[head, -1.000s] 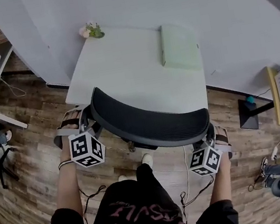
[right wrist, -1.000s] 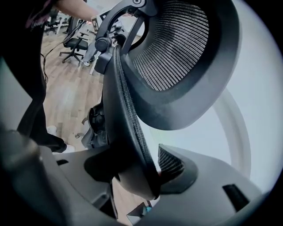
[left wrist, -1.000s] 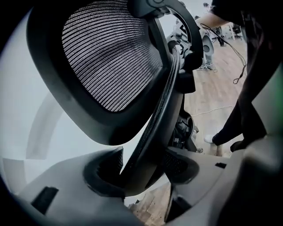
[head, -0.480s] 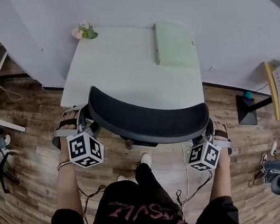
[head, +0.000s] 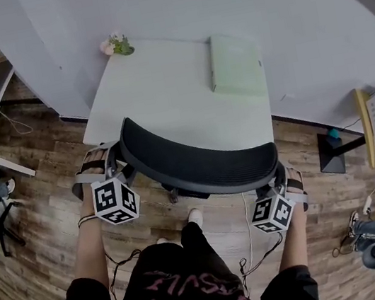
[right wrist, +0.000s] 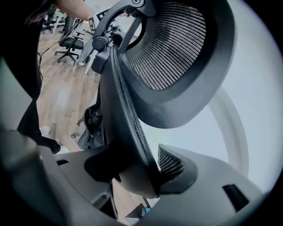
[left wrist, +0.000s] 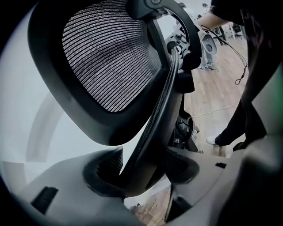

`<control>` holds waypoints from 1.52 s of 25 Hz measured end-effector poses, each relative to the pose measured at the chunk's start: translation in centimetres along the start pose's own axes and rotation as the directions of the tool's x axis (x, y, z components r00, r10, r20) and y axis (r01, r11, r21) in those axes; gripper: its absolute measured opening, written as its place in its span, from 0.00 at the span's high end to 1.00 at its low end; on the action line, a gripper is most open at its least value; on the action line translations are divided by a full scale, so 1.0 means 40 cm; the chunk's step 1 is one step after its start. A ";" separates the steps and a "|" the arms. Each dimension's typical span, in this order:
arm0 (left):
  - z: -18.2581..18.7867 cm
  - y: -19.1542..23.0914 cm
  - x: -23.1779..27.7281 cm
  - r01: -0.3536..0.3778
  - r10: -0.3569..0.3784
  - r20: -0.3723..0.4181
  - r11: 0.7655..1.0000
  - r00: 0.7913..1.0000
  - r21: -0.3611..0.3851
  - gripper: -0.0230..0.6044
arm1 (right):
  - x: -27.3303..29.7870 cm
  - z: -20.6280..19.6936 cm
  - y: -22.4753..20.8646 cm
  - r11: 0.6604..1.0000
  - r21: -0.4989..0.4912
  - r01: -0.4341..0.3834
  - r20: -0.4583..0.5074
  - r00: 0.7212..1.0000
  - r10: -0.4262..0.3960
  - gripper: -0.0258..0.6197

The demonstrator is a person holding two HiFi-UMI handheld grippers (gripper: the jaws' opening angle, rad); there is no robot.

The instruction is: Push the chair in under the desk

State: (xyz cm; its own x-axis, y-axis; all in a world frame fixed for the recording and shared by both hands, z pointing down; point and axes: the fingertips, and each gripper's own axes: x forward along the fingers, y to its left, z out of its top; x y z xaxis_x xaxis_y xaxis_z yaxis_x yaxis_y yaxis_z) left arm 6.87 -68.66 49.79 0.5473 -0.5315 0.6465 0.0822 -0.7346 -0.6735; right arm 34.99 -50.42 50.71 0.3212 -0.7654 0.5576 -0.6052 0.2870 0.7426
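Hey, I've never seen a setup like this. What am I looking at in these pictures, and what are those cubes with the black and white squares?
No robot here: a person holds a two-jaw gripper in each hand, and the marked cubes are parts of those grippers. The overhead picture comes from a camera on the person's head. The other two come from cameras riding on the left gripper and the right gripper, looking along their jaws. Each gripper is shut on a side edge of the black mesh chair back. The chair stands at a white desk, which carries a flat pale green item and a small plant.
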 end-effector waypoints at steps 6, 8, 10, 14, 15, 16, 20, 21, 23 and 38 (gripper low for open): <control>-0.002 -0.005 -0.010 -0.024 0.024 0.010 1.000 1.000 0.003 0.53 | -0.021 -0.005 0.000 0.998 0.012 0.060 0.000 0.998 -0.060 0.55; -0.004 -0.004 -0.017 -0.028 0.028 0.010 1.000 1.000 -0.012 0.53 | -0.036 -0.008 -0.004 0.997 0.022 0.075 0.002 0.997 -0.075 0.55; -0.006 -0.003 -0.031 -0.029 0.030 0.014 0.999 0.999 -0.027 0.53 | -0.056 -0.014 -0.006 0.995 0.045 0.086 0.003 0.996 -0.086 0.55; 0.002 0.000 -0.071 -0.050 0.053 0.046 0.996 0.997 -0.078 0.53 | -0.100 -0.025 -0.012 0.987 0.094 0.128 0.004 0.992 -0.129 0.55; 0.003 0.000 -0.083 -0.052 0.058 0.060 0.994 0.997 -0.101 0.53 | -0.116 -0.027 -0.014 0.983 0.110 0.145 0.004 0.989 -0.146 0.55; 0.005 0.000 -0.096 -0.055 0.065 0.073 0.991 0.995 -0.124 0.53 | -0.135 -0.027 -0.016 0.978 0.131 0.163 0.008 0.986 -0.166 0.55; 0.009 0.006 -0.142 -0.079 0.111 0.115 0.965 0.987 -0.250 0.53 | -0.210 -0.010 -0.035 0.924 0.305 0.230 0.046 0.966 -0.256 0.55; 0.012 0.009 -0.154 -0.086 0.126 0.124 0.953 0.984 -0.291 0.54 | -0.227 -0.004 -0.038 0.904 0.355 0.236 0.056 0.960 -0.273 0.56; 0.022 0.016 -0.176 -0.088 0.152 0.150 0.926 0.977 -0.368 0.56 | -0.262 0.008 -0.047 0.857 0.447 0.254 0.072 0.945 -0.318 0.66; 0.063 0.048 -0.331 -0.078 0.344 0.296 0.759 0.891 -0.646 0.91 | -0.388 0.081 -0.036 0.631 0.746 0.213 0.099 0.901 -0.422 0.92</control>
State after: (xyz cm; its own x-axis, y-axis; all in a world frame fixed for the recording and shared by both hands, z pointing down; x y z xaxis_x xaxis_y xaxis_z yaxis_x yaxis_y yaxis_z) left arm 1.89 -61.97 39.02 0.7627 -0.6013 0.2381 -0.5186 -0.7886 -0.3305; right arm 28.51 -40.83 39.80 0.4727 -0.8679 0.1525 -0.8565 -0.4119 0.3110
